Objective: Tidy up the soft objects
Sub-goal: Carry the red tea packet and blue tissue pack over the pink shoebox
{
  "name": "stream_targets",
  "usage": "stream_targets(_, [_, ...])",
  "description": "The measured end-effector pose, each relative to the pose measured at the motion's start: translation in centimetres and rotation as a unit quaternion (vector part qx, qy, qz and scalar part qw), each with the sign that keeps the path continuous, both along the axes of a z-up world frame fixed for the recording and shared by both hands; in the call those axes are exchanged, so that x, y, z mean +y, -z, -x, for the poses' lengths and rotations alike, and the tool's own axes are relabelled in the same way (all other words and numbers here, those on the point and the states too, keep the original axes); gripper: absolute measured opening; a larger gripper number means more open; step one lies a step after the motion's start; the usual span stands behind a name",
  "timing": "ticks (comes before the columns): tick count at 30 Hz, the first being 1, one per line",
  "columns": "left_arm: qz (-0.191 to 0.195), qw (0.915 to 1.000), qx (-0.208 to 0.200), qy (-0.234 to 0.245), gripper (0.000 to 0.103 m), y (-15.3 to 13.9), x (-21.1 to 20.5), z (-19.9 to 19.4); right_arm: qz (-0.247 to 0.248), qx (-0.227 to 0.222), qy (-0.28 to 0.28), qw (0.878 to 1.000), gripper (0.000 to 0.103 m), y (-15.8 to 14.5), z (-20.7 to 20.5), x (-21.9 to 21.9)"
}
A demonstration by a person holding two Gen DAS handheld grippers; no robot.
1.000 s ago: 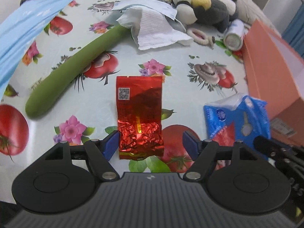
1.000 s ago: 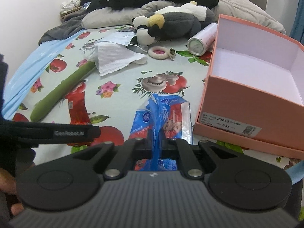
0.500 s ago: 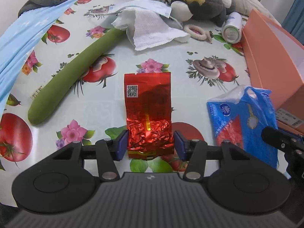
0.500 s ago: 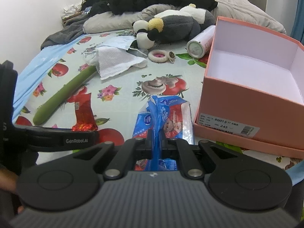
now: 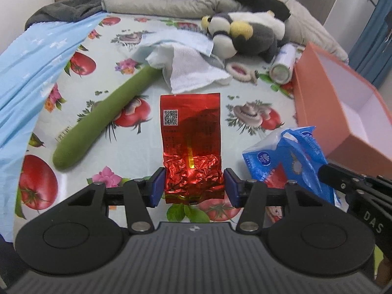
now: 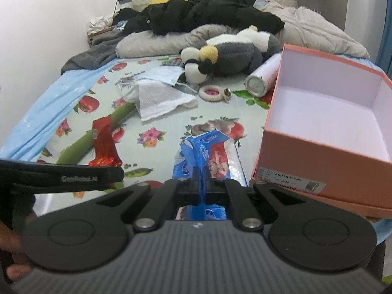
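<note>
My left gripper [image 5: 193,187] is shut on the crinkled lower end of a red foil packet [image 5: 190,132] and holds it lifted above the tablecloth; the packet also shows in the right wrist view [image 6: 104,142]. My right gripper [image 6: 202,186] is shut on a fold of a blue tissue pack [image 6: 208,149], which shows at the right in the left wrist view [image 5: 289,152]. An open pink box [image 6: 325,132] stands to the right of the pack.
A long green plush cucumber [image 5: 105,120], a white cloth [image 5: 193,73], a face mask [image 5: 181,40], a plush penguin [image 5: 245,34], a ring toy [image 5: 241,69] and a white can [image 5: 281,63] lie on the fruit-print cloth. Dark clothing and pillows are piled behind.
My left gripper closed on the red packet's lower end and lifted it off the cloth. My right gripper stayed shut on the tissue pack and rose slightly.
</note>
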State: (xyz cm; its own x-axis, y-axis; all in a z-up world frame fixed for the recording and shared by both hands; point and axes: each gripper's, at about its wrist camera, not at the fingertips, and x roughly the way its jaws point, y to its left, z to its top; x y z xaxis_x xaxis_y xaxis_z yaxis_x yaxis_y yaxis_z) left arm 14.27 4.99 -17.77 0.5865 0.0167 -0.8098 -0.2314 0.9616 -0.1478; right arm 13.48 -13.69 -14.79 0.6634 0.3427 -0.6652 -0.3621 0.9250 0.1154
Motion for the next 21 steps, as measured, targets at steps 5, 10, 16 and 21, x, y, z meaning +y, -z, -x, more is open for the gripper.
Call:
stream_targets(5, [0.008,0.9998,-0.020,0.002,0.057,-2.3,0.4,1.3,-0.006,-0.019,-0.004,1.000,0.004,-1.9,0.6,0.0])
stream_targets(10, [0.014,0.9990,-0.041,0.006,0.057,-4.9,0.4,2.6,-0.017,-0.041,-0.008,0.999,0.004,-4.2,1.3,-0.1])
stream_targets(16, [0.018,0.9979,-0.060,0.015,0.057,-8.4,0.1,4.0,-0.027,-0.067,-0.007,0.997,0.004,-7.2,2.3,-0.9])
stream_targets(21, [0.024,0.9958,-0.085,0.021,0.057,-11.2,-0.1,5.0,-0.038,-0.084,-0.005,0.996,0.004,-9.2,3.0,-1.5])
